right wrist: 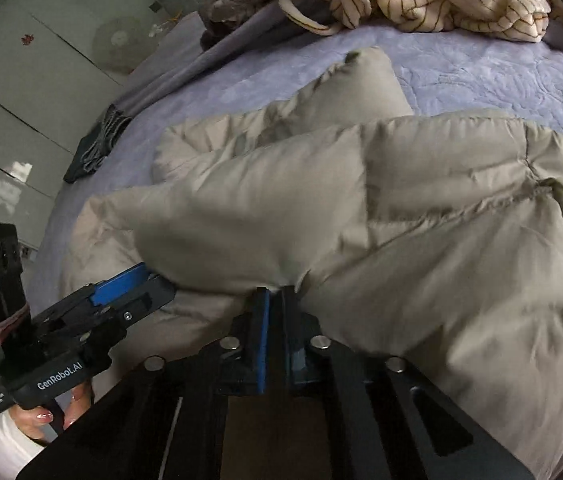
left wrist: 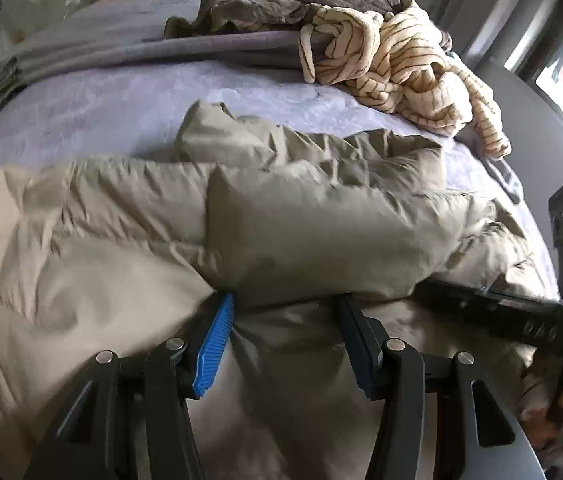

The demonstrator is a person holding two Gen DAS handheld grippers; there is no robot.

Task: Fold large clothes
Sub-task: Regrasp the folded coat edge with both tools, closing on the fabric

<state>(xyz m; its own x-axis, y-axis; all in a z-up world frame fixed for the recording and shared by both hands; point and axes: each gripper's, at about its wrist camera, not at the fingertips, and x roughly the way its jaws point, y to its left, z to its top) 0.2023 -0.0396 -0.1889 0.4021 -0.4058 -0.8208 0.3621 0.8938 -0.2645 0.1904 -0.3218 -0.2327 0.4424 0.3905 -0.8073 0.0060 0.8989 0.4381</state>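
Observation:
A puffy beige down jacket [left wrist: 321, 220] lies crumpled across the lavender bed cover [left wrist: 101, 100]. My left gripper [left wrist: 285, 300] stands half open at its near edge. A thick fold bulges over and between the blue-padded fingers [left wrist: 217, 332], and the pads do not squeeze it. In the right wrist view the jacket [right wrist: 441, 220] fills the middle. My right gripper [right wrist: 275, 290] is shut, its tips pinching the jacket's edge where creases gather. The left gripper [right wrist: 149, 276] shows at the left, its tip against the jacket. The right gripper [left wrist: 433, 292] reaches in from the right.
A cream striped garment [left wrist: 401, 64] and a brown quilt [left wrist: 281, 4] are heaped at the far side of the bed, over a folded grey blanket [left wrist: 141, 52]. Pale wardrobe doors [right wrist: 9, 100] stand to the left. A person's hand [right wrist: 53, 416] grips the left tool's handle.

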